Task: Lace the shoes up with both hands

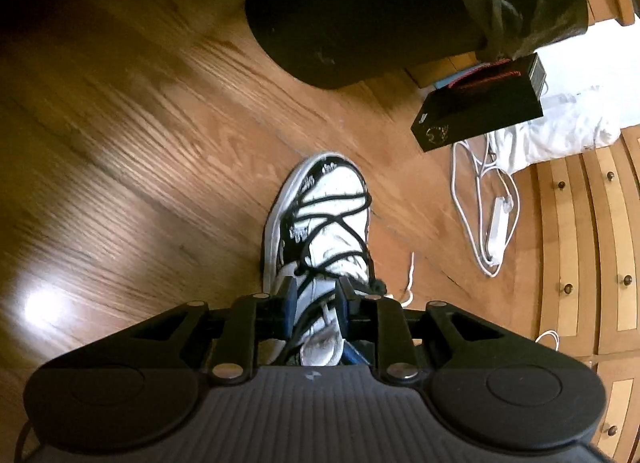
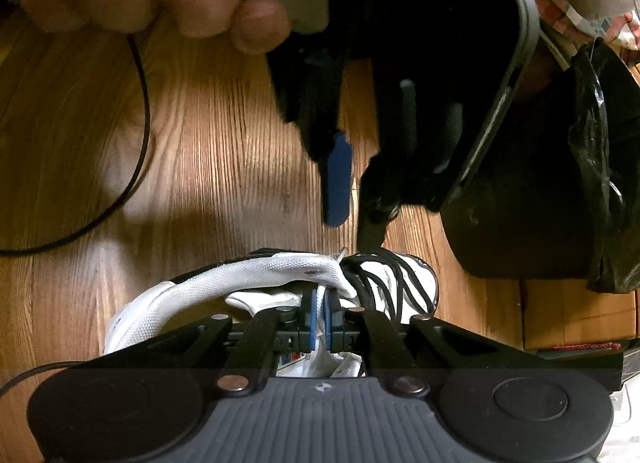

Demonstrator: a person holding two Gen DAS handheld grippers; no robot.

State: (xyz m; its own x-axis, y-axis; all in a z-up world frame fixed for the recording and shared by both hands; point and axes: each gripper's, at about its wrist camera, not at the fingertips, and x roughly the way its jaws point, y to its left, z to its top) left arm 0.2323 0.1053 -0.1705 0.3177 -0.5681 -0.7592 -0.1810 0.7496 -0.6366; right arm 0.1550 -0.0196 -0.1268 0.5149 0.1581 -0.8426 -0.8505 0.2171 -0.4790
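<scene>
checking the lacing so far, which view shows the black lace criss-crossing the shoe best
The left wrist view: it looks down along the shoe, so the black lace crossings show from toe to tongue. The right wrist view shows only a bunched stretch of lace beyond the collar.

The shoe point(image 1: 320, 223) lies on the floor point(image 1: 140, 143), a bin point(image 1: 360, 15) beyond it, a box point(image 1: 480, 111) and cable point(image 1: 472, 199) at right.

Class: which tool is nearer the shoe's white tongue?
Right. The right tool is shut on the white tongue itself, pinching its edge. The left tool hangs just above the black laces, jaws slightly apart, gripping nothing.
</scene>
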